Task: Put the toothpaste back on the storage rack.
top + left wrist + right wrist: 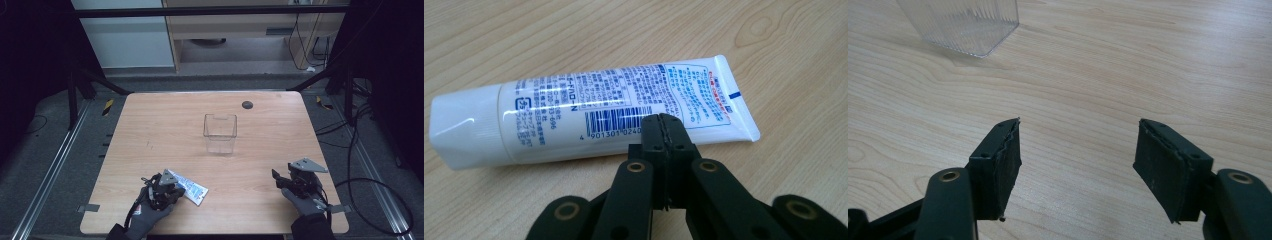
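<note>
Your left tongs [665, 122] are closed, jaws pressed together on nothing, tips just over the tube [589, 112]; judged, a grasp has not begun. That white tube, blue print and barcode, lies flat on the tabletop [150, 125] near you, well short of the clear container [220, 132]. Your right tongs [1078, 150] sit wide open, empty.

surface: light wood-grain table [150, 130], rounded corners | centre: 1 clear ribbed plastic container [220, 132], upright, open top | near-left edge: 1 white tube [589, 112] lying flat, blue print and barcode up | far side: 1 small dark round disc [247, 104]
</note>
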